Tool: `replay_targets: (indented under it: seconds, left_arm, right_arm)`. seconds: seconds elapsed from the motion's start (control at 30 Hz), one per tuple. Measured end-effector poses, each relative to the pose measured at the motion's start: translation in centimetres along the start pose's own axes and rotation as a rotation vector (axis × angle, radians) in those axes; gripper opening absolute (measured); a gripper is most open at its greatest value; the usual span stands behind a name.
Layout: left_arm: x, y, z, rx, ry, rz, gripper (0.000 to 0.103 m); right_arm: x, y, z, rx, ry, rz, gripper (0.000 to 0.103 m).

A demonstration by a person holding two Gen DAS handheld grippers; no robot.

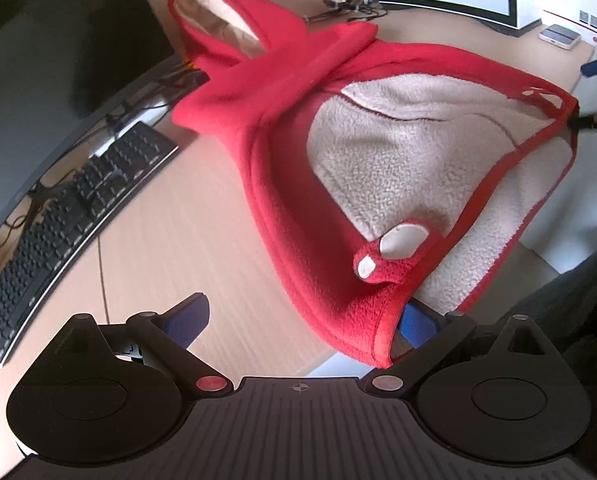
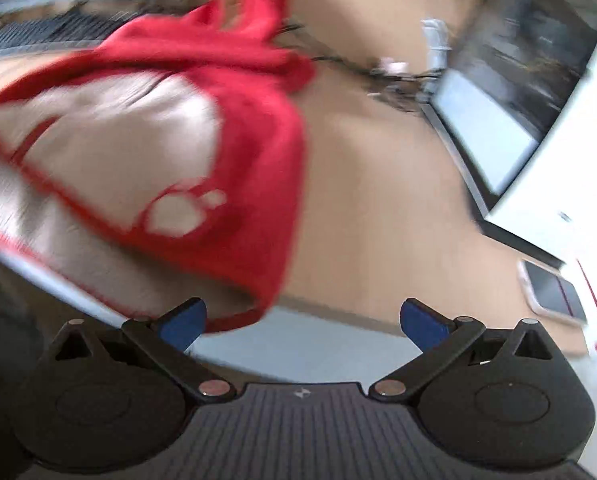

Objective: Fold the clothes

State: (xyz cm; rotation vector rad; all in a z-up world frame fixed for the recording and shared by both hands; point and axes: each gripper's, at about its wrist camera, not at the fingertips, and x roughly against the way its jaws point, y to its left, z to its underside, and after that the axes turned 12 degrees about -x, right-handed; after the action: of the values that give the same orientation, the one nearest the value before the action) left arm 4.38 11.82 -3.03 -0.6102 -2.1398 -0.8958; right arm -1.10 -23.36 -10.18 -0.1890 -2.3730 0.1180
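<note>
Fleece hoodie (image 1: 290, 92) sprawls lining-up across the desk (image 1: 170, 220), hem corner at 5 o'clock beside the left gripper (image 1: 302, 322), fingers spread wide. Right gripper (image 2: 302, 320) also released, probably lining up hem grabs.

Bright, even daylight in the left wrist view, and the red fleece garment (image 1: 282, 92) reads crisp, pile and all. Pale glare washes the counter (image 1: 170, 216) beside the keyboard (image 1: 74, 216). Fisheye bends that keyboard into an arc, corners dark. Over to the right wrist view: heavy motion blur, the garment (image 2: 186, 128) smeared into streaks, the monitor (image 2: 494, 120) beyond it soft, only the hand-held gripper (image 2: 302, 320) body sharp.
</note>
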Motion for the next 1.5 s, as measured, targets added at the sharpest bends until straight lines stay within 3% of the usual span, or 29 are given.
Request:
replay_targets:
  seconds: [0.13,0.27,0.33,0.4,0.5,0.63,0.77,0.87,1.0,1.23,1.5]
  left_arm:
    - [0.5,1.2,0.3,0.024,-0.005,-0.057,0.101]
    - [2.7,4.2,-0.9,0.057,-0.058,-0.104,0.101]
    - [3.3,5.2,-1.2,0.082,-0.070,-0.120,0.101]
    - [3.5,6.0,-1.1,0.111,-0.065,-0.120,0.101]
    - [2.9,6.9,-0.4,0.154,-0.025,-0.070,0.102]
    - [2.6,6.7,0.1,0.165,0.024,0.013,0.102]
    - [3.6,7.5,0.8,0.210,0.021,0.107,0.102]
    - [4.3,9.3,0.1,0.260,-0.023,0.150,0.102]
    - [4.1,12.2,-2.3,0.279,-0.079,0.108,0.102]
    - [2.3,15.6,-6.6,0.252,-0.117,0.007,0.102]
    - [-1.5,16.9,-9.7,0.279,-0.084,-0.047,0.103]
  right_arm:
    - [0.3,-1.3,-1.9,-0.031,-0.081,0.094,0.103]
    - [4.3,-4.7,-7.6,-0.169,-0.227,-0.032,0.103]
    - [5.6,-5.0,-9.5,-0.157,-0.288,-0.047,0.103]
    - [5.2,-4.0,-9.7,-0.057,-0.280,-0.009,0.103]
    - [3.2,-3.1,-8.1,0.063,-0.150,0.011,0.103]
    - [2.5,-4.0,-6.3,0.023,-0.011,-0.032,0.103]
    - [3.7,-5.1,-6.0,-0.009,0.039,-0.068,0.103]
    - [5.3,-5.9,-7.7,-0.020,0.003,-0.080,0.103]
    - [5.8,-6.3,-11.8,-0.065,-0.092,-0.109,0.103]
    - [2.7,-5.5,-17.1,-0.033,-0.172,-0.085,0.103]
    - [-2.3,-5.8,-21.3,-0.064,-0.199,-0.090,0.103]
